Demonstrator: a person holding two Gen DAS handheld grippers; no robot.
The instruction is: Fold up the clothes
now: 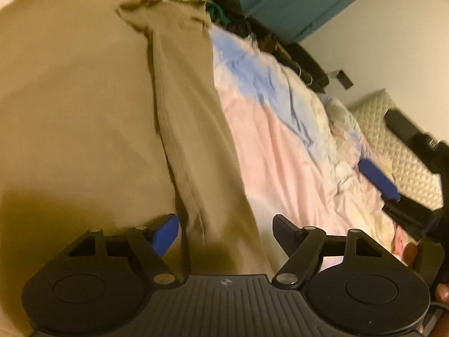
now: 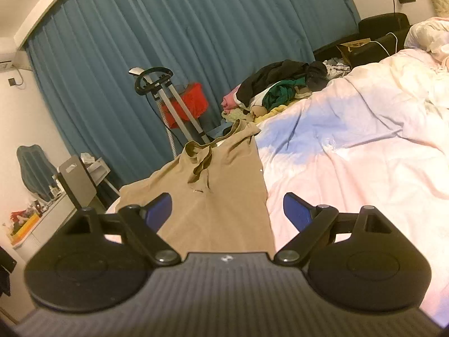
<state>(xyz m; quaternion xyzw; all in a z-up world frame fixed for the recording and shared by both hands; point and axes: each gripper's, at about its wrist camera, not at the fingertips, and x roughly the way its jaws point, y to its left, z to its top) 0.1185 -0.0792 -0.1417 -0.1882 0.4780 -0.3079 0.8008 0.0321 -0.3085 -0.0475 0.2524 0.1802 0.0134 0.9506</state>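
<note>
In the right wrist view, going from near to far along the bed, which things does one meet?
right gripper, open → tan shirt spread flat on the pink duvet → pile of unfolded clothes → teal curtain.

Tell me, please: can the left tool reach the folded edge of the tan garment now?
Probably yes. The left tool is open, and the tan garment lies directly between its fingers on the bed cover; nothing blocks it.

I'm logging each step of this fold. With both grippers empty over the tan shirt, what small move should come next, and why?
Probably lower the left gripper and close on the tan shirt's folded edge between its jaws. Both it and the right gripper are open, holding nothing.
</note>
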